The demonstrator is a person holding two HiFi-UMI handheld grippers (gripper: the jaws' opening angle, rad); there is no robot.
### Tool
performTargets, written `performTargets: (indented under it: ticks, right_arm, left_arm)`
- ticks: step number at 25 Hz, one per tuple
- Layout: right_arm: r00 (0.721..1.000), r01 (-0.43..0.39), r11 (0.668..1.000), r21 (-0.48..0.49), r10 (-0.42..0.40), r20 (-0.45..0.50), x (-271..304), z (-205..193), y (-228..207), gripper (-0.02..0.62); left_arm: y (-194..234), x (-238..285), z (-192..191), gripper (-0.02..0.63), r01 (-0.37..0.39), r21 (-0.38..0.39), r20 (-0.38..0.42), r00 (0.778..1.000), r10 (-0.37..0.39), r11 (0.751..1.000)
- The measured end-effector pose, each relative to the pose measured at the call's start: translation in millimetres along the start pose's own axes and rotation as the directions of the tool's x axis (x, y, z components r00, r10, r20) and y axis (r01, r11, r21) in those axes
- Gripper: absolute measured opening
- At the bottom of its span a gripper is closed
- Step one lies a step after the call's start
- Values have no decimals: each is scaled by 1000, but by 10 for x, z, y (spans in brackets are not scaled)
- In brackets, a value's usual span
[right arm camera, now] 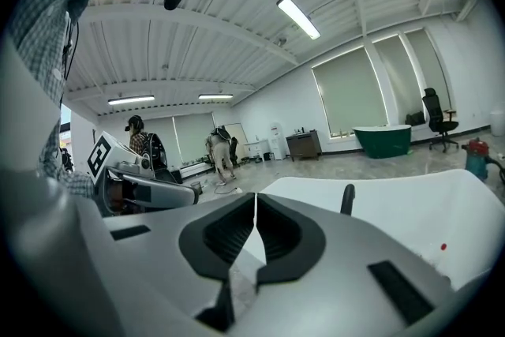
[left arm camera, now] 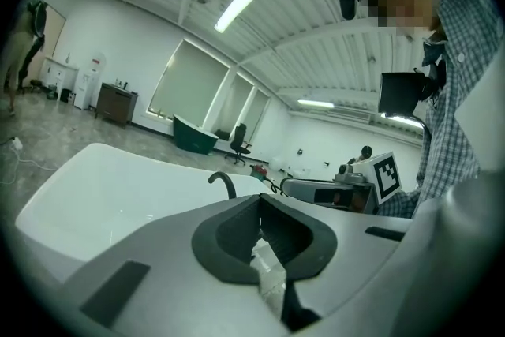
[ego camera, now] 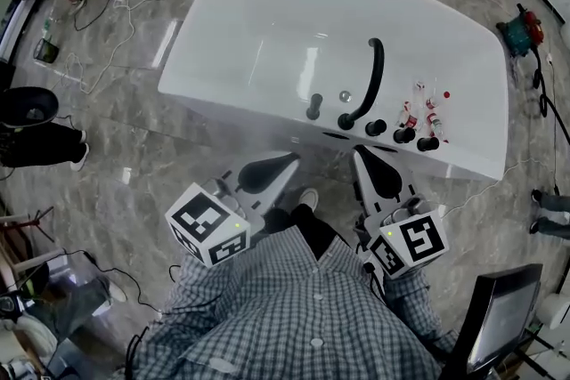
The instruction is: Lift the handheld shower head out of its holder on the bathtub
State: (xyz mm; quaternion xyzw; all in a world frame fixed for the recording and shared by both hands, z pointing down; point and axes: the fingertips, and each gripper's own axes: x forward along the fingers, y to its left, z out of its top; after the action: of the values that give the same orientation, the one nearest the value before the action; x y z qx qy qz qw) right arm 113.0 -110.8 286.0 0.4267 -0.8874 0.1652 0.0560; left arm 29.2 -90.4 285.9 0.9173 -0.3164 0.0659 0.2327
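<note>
Slim blk shower head (ego camera: 313, 106) upright on white tub (ego camera: 267, 22) rim — left gripper (ego camera: 292, 161), right gripper (ego camera: 360, 153) jaws clenched, empty

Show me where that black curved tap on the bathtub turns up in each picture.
Head view: black curved tap, right of centre, on the tub's near rim.
Left gripper view: left of centre, a small hook above the tub's edge.
Right gripper view: right of centre, a short dark post.
Shared landmark: the white bathtub.
</note>
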Motion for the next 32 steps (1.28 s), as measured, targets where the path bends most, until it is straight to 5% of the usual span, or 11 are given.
performTargets:
  ticks: [16, 22, 32]
  right_arm:
    - [990, 26, 999, 25, -22, -136, 808, -705, -461, 18]
    - [989, 34, 988, -150, -55, -136, 1192, -909, -590, 18]
    - [983, 18, 999, -46, -26, -182, 1677, -1548, -866, 18]
  left_arm:
    - [973, 521, -454, 9, -73, -45, -70, 995, 70, 996]
    - [1386, 664, -663, 9, -106, -25, -85, 991, 103, 994]
    - [1846, 1049, -1120, 9, -42, -11, -95, 995, 41, 999]
